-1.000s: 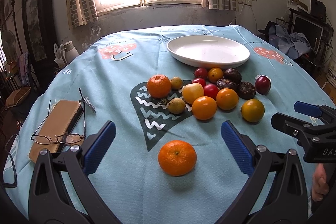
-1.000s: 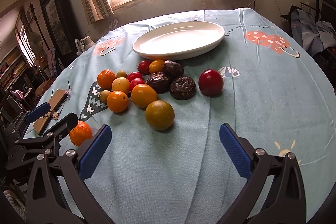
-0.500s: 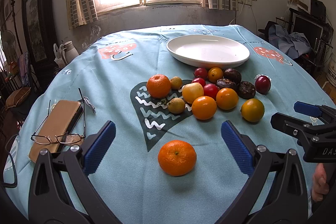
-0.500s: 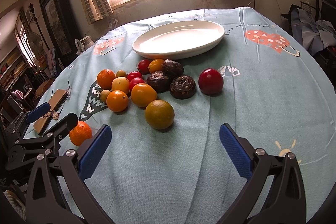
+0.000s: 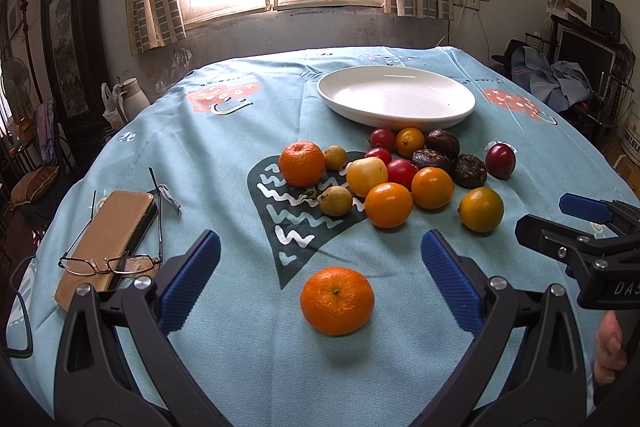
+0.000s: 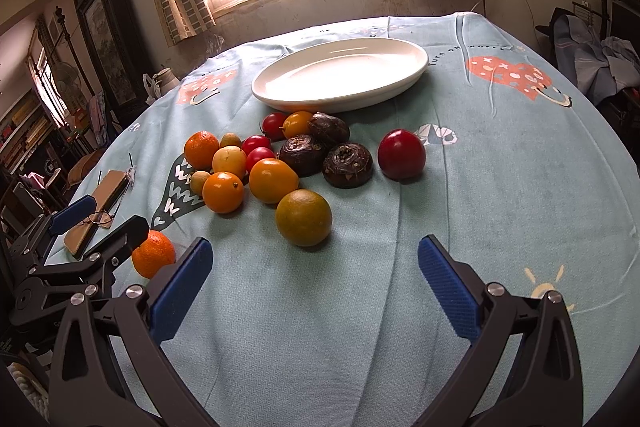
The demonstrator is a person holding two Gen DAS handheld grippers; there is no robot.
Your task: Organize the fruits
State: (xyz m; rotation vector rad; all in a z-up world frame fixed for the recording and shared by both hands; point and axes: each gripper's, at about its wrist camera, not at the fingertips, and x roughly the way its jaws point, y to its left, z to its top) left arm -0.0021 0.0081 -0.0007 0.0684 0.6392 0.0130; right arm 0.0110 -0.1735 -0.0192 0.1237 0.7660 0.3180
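The fruit lay loose on the table: a lone orange sat apart from the rest, straight ahead of the left gripper and between the lines of its two spread fingers, but not yet touched by either. The main heap of fruit sat further off, just short of the white plate, which held nothing. A greenish orange lay at the near edge of that heap, ahead of the right gripper, whose jaws also stood wide open and empty.

By the look of it, no fruit had been moved yet; the job stood at its very start, at the approach to a first pick. The next move probably called for the left gripper to go forward and down until its pads flanked the lone orange at its widest part, then to close gently, since a round fruit could roll off on the blue tablecloth.

As for writing, the letters "DAS" showed on the body of the right gripper in the left view, cut off at the frame edge. Print on the cloth beside the plate read roughly "turn on wor", the rest unclear.
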